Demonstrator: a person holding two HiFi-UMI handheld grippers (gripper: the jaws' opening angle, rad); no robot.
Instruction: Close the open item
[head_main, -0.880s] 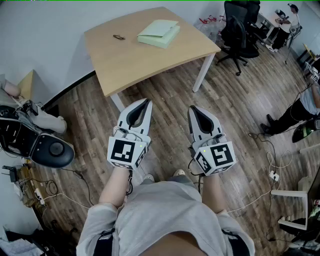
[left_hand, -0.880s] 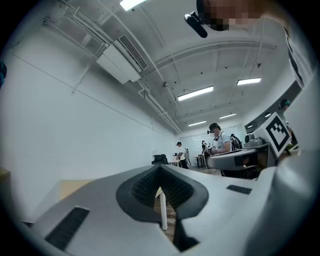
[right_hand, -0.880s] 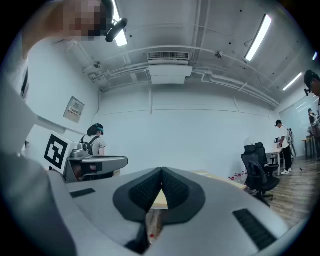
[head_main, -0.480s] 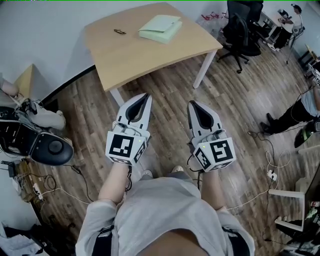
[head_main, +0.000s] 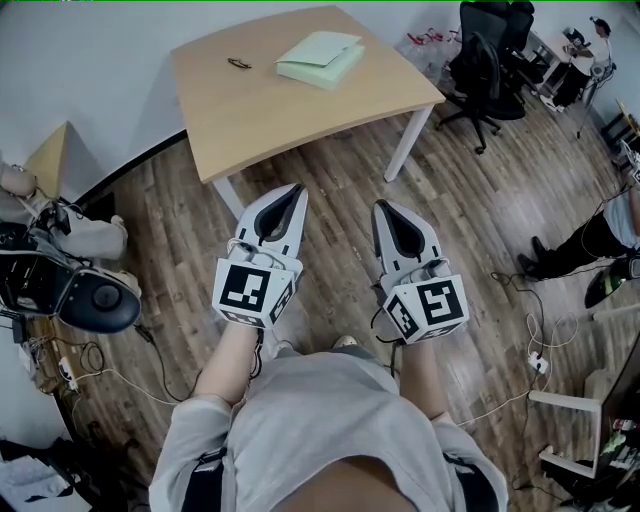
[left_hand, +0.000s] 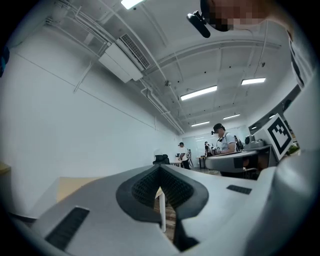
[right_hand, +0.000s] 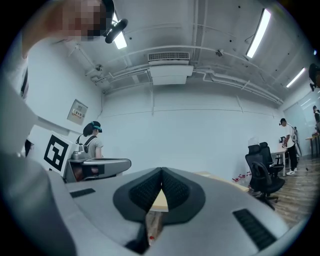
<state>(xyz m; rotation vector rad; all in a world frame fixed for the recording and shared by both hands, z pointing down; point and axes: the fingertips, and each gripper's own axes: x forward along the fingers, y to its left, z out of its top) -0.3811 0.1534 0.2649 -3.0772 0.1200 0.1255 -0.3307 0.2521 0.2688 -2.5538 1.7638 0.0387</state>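
Observation:
A pale green folder-like item (head_main: 320, 58) lies on the far part of a light wooden table (head_main: 290, 110), its top cover slightly raised and askew. A small dark object (head_main: 238, 64) lies to its left. My left gripper (head_main: 297, 187) and right gripper (head_main: 380, 205) hover side by side over the wood floor, short of the table's near edge, both pointing toward it. Each is shut with nothing held. In the left gripper view the jaws (left_hand: 160, 167) meet at the tips. The right gripper view shows the same closed pads (right_hand: 161, 170).
A black office chair (head_main: 485, 60) stands to the right of the table, near its white leg (head_main: 405, 145). Equipment and cables (head_main: 80, 300) crowd the floor at the left. A person's legs (head_main: 590, 245) show at the right edge. Other people stand far across the room.
The head view has shifted a little, so the table sits slightly higher in the picture. Both grippers stay shut, side by side, in nearly the same place.

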